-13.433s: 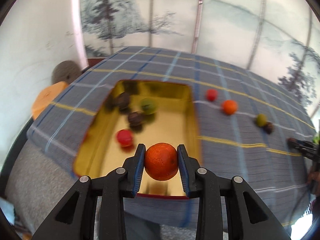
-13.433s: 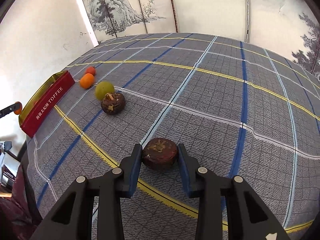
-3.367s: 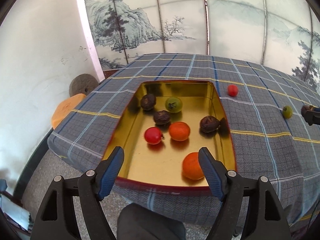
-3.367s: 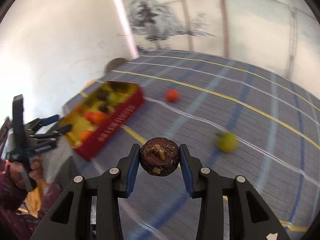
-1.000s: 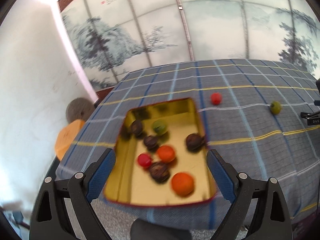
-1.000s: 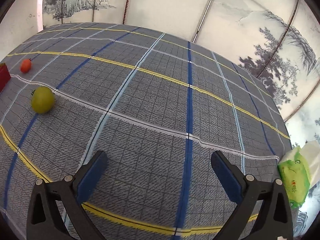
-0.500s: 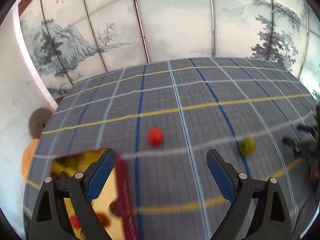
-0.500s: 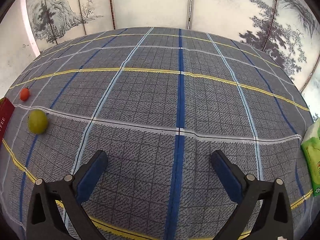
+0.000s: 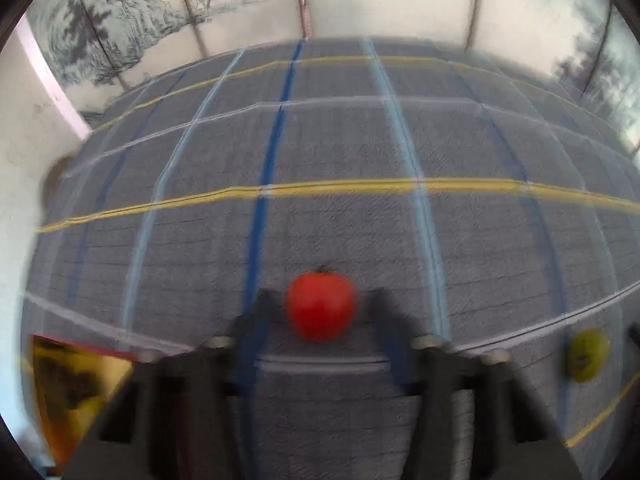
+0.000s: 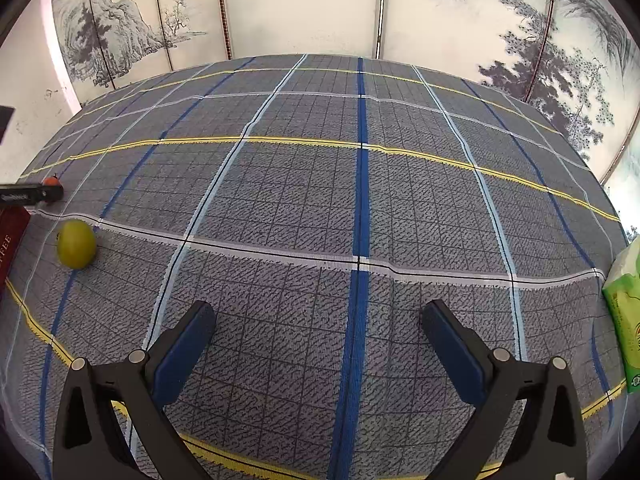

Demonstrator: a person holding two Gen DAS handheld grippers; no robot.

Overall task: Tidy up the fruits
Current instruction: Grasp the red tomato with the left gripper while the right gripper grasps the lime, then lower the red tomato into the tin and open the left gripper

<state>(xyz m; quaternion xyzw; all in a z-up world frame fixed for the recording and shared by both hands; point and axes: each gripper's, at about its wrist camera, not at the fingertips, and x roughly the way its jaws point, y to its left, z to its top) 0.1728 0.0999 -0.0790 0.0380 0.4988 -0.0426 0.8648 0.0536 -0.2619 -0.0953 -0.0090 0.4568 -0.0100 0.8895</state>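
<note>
In the blurred left wrist view a red tomato lies on the plaid cloth between the fingers of my left gripper, which is open with gaps on both sides of the fruit. A green-yellow fruit lies to its right. The gold tin with fruits inside shows at the lower left. In the right wrist view my right gripper is open wide and empty over the cloth. The green-yellow fruit lies far to its left, beside the red tin wall.
A green tissue pack lies at the table's right edge. The left gripper's finger shows at the far left of the right wrist view, with the tomato behind it. Painted screen panels stand behind the table.
My left gripper has swung right from the tin and closed in on the red tomato, its fingers narrowing around it. My right gripper stays open, turned slightly.
</note>
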